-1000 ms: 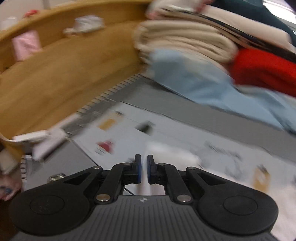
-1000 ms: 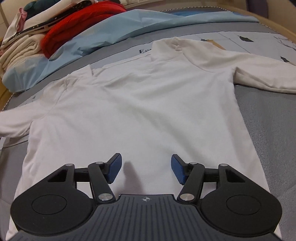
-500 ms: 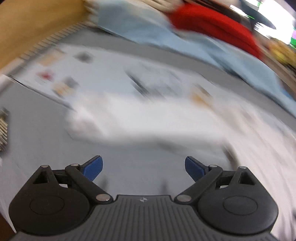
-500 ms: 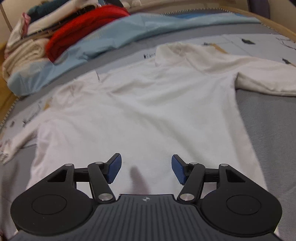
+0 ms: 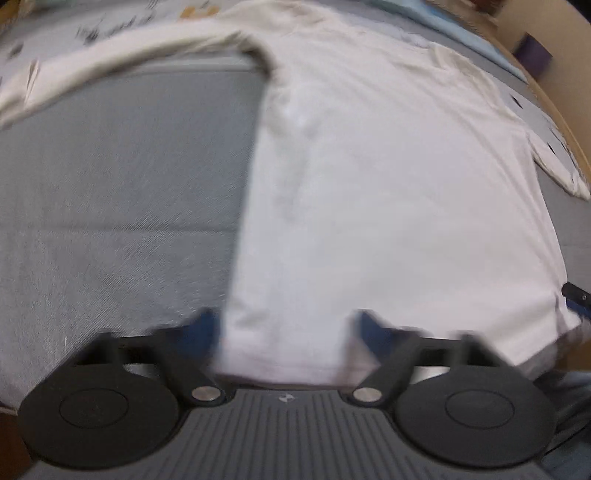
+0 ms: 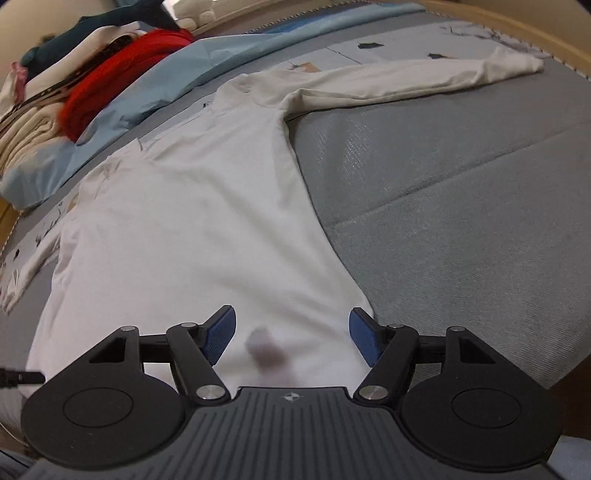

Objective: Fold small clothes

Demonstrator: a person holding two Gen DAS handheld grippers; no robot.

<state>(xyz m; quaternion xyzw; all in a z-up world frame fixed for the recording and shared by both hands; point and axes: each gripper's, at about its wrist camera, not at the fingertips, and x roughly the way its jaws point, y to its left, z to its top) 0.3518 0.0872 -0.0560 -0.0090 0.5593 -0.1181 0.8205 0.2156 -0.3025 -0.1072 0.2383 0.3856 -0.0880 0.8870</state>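
A white long-sleeved shirt lies spread flat on the grey surface, sleeves out to both sides; it also shows in the right wrist view. My left gripper is open and empty, its jaws either side of the shirt's near left hem corner. My right gripper is open and empty over the near right hem corner. A small dark spot shows on the cloth between its jaws. The right sleeve stretches far right.
A pile of folded clothes with a red garment and a light blue sheet lies at the far left. A wooden rim curves round the far edge. A printed white mat lies under the collar.
My left gripper opened and swung from the left sleeve end to the shirt's near left hem. My right gripper shifted right to the near right hem corner, staying open.
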